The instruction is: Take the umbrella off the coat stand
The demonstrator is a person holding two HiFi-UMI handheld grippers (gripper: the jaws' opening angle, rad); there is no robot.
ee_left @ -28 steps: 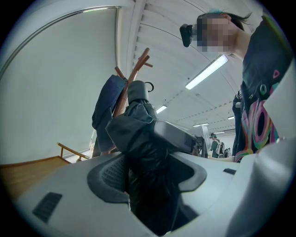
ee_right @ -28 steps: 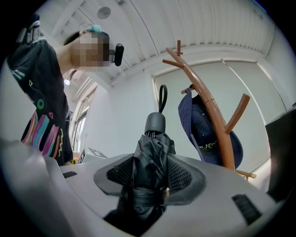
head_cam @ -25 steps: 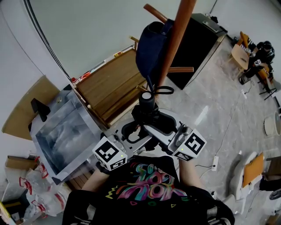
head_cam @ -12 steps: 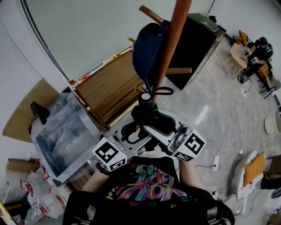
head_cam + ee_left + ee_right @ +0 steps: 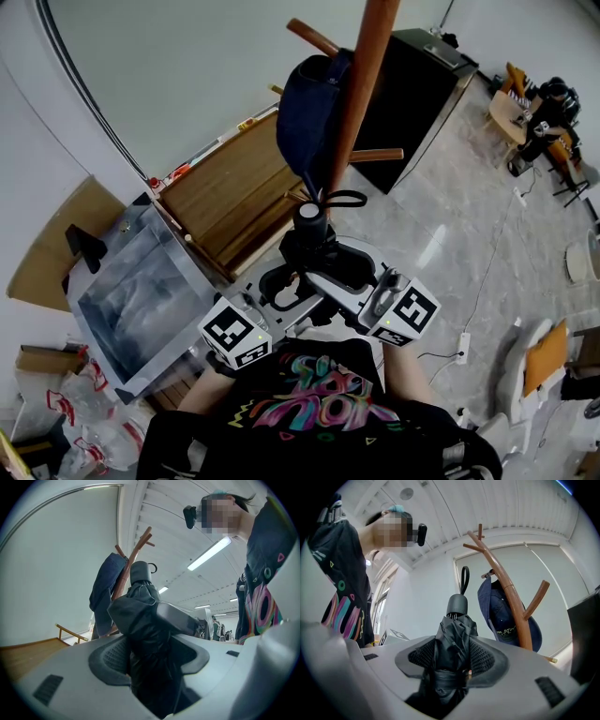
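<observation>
Now the folded black umbrella (image 5: 314, 239), with crumpled fabric, a round cap and a thin loop, sits just near of the coat stand (image 5: 361, 94), pinched by left gripper (image 5: 150, 656) and right gripper (image 5: 452, 660).

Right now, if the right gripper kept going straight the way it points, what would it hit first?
The right gripper is clamped on the folded black umbrella. Past that, the line looks free up to the white wall, passing left of the coat stand, though depth is unclear.

Coat stand (image 5: 356, 94) — sl. left in head view
</observation>
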